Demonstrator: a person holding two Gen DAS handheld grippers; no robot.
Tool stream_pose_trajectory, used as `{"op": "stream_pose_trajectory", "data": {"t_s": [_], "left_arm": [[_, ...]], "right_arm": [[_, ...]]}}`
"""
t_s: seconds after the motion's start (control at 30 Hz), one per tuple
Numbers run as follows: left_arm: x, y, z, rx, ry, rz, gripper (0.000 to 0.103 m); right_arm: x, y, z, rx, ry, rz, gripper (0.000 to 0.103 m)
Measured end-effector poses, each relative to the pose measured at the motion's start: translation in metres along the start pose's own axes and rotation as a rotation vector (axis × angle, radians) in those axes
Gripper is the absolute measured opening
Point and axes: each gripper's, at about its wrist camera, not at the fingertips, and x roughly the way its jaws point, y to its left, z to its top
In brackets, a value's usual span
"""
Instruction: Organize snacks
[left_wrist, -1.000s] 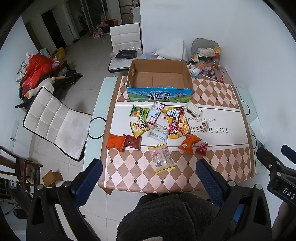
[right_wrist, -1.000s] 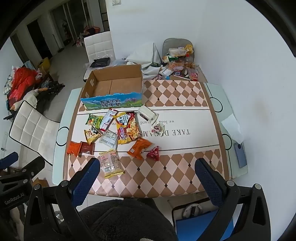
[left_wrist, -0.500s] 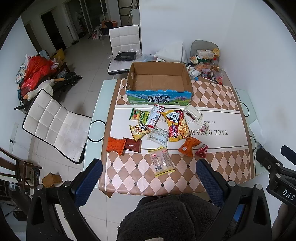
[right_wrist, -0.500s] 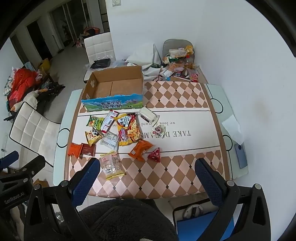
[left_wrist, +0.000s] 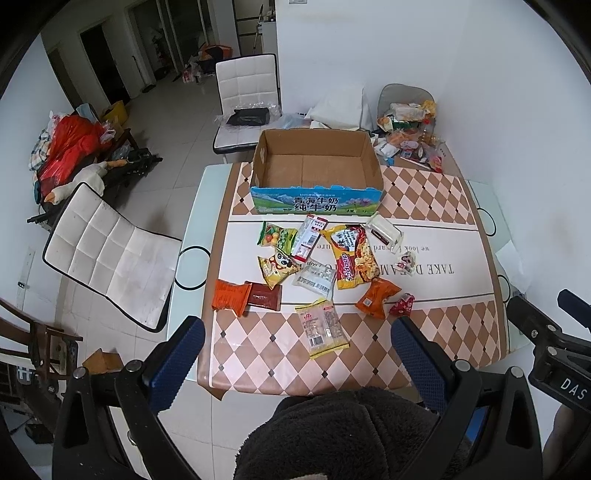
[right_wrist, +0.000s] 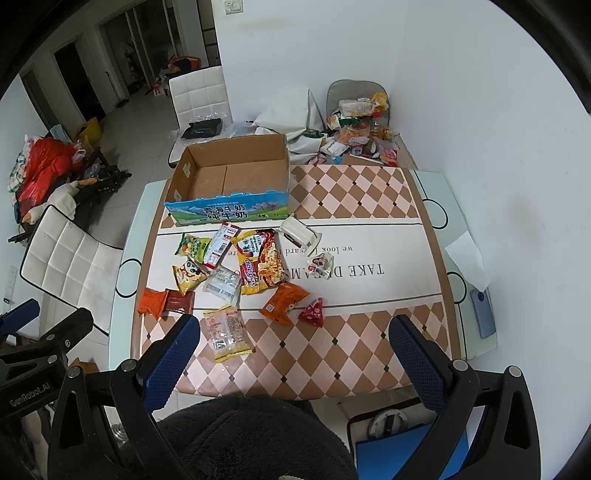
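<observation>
Several snack packets lie scattered mid-table: a big yellow noodle bag (left_wrist: 352, 256) (right_wrist: 260, 260), an orange packet (left_wrist: 376, 297) (right_wrist: 283, 302), a clear biscuit pack (left_wrist: 321, 328) (right_wrist: 227, 332), a small red packet (left_wrist: 402, 304) (right_wrist: 314, 313) and a white box (left_wrist: 384, 232) (right_wrist: 299, 232). Behind them stands an empty cardboard box (left_wrist: 316, 199) (right_wrist: 229, 212) with a blue printed front. My left gripper (left_wrist: 297, 350) and right gripper (right_wrist: 293, 349) both hang open, high above the table's near edge, holding nothing.
The table (left_wrist: 424, 350) wears a checkered cloth. A pile of clutter (left_wrist: 406, 136) sits at its far right corner, a phone (right_wrist: 484, 314) at the right edge. White chairs (left_wrist: 110, 251) stand left and behind. A dark fleecy garment (left_wrist: 340, 435) fills the bottom.
Both grippers have drifted slightly back and up, so the table sits a little higher and smaller in each view. Nothing on the table has moved.
</observation>
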Motion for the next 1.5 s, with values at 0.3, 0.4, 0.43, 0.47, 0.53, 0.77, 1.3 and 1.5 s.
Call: {"op": "stream_pose_trajectory", "data": {"t_s": [0.3, 0.4, 0.43, 0.47, 0.53, 0.77, 1.3, 1.5], "left_arm": [[0.0, -0.002, 0.003, -0.001, -0.007, 0.002, 0.103], [0.0, -0.001, 0.004, 0.0, -0.008, 0.002, 0.103], [-0.001, -0.001, 0.004, -0.002, -0.009, 0.001, 0.103], [0.0, -0.002, 0.004, -0.002, -0.009, 0.001, 0.103], [-0.001, -0.002, 0.005, 0.0, -0.01, 0.0, 0.103], [-0.002, -0.001, 0.005, 0.0, -0.01, 0.0, 0.103], [-0.006, -0.002, 0.01, 0.001, -0.024, 0.001, 0.103], [-0.012, 0.0, 0.011, 0.0, -0.03, -0.002, 0.103]], "right_arm": [[-0.001, 0.0, 0.006, 0.002, -0.003, 0.003, 0.103], [-0.002, 0.002, 0.009, 0.002, -0.005, 0.006, 0.103], [-0.002, 0.001, 0.009, 0.003, -0.007, 0.008, 0.103], [-0.002, 0.002, 0.01, 0.003, -0.007, 0.009, 0.103], [-0.003, 0.001, 0.009, 0.003, -0.013, 0.01, 0.103], [-0.004, 0.001, 0.009, 0.003, -0.015, 0.011, 0.103], [-0.009, 0.003, 0.011, 0.004, -0.024, 0.018, 0.103], [-0.009, 0.003, 0.01, 0.005, -0.026, 0.019, 0.103]]}}
